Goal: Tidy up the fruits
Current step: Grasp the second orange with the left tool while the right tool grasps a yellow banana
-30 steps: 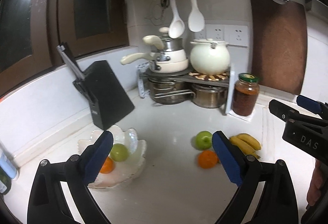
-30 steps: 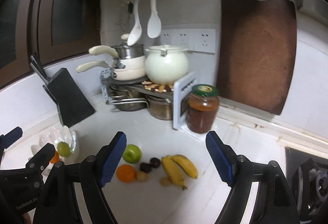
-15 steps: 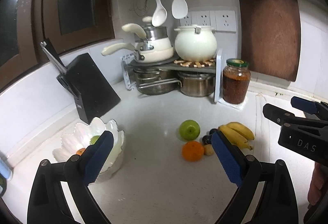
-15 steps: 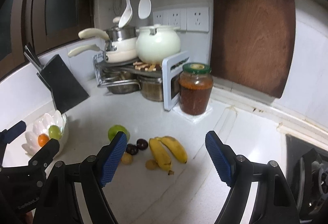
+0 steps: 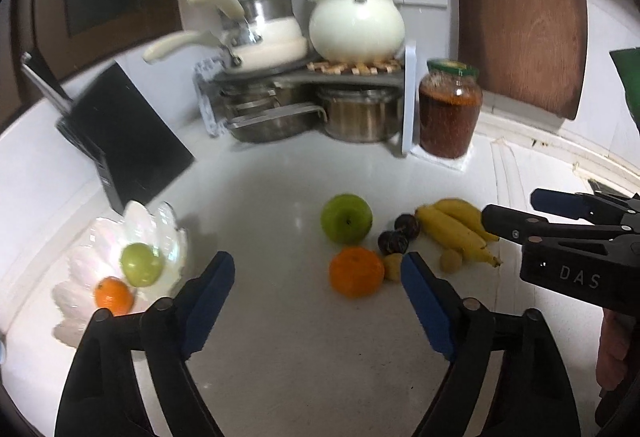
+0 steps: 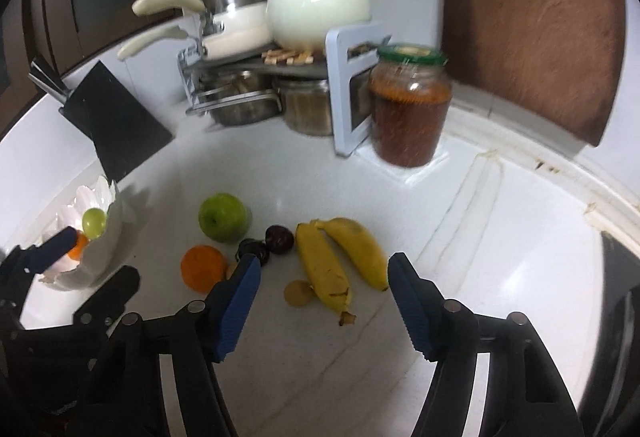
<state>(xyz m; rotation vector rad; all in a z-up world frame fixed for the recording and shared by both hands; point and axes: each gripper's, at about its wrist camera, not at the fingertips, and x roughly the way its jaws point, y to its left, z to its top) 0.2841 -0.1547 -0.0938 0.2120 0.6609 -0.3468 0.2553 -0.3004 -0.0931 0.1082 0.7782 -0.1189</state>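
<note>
Both grippers came lower & nearer the fruit, tilted down; left gripper [image 5: 318, 271] and right gripper [image 6: 324, 273] jaws just closing, still apart, nothing between, above counter [image 5: 304, 357].

Legible text, one item: white letters "DAS" printed on the black body of the right gripper [image 5: 516, 215], at the right edge of the left wrist view.

Bowl [image 5: 168, 229] left of bananas [image 5: 456, 225]
</note>
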